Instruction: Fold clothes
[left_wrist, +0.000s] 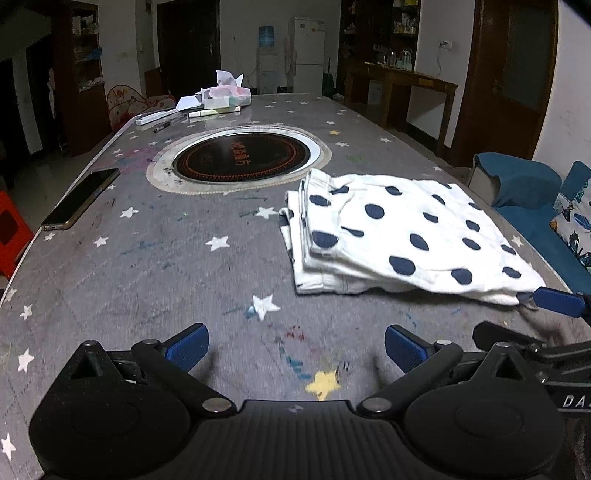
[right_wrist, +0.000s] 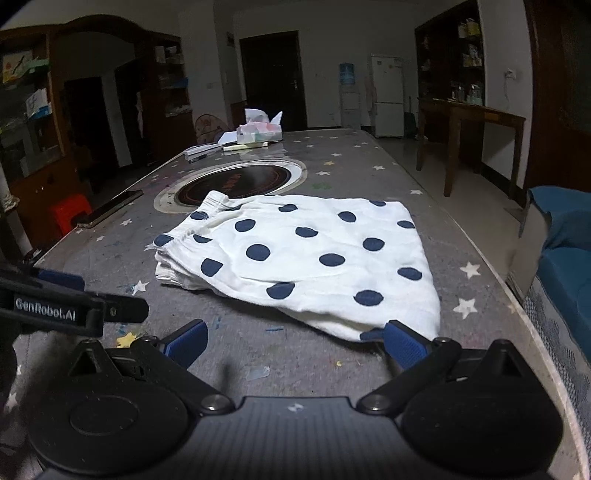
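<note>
A white garment with dark blue dots (left_wrist: 402, 232) lies folded in layers on the grey star-patterned table (left_wrist: 166, 277). It also shows in the right wrist view (right_wrist: 314, 254). My left gripper (left_wrist: 295, 347) is open and empty, low over the table to the left of the garment's near edge. My right gripper (right_wrist: 295, 343) is open, its right finger (right_wrist: 402, 345) at the garment's near right corner. The right gripper's finger (left_wrist: 559, 301) shows beside that corner in the left wrist view.
A round black induction hob (left_wrist: 242, 157) is set in the table beyond the garment. A phone (left_wrist: 81, 199) lies at the left edge. A tissue box and papers (left_wrist: 225, 96) sit at the far end. A blue sofa (left_wrist: 535, 206) stands right of the table.
</note>
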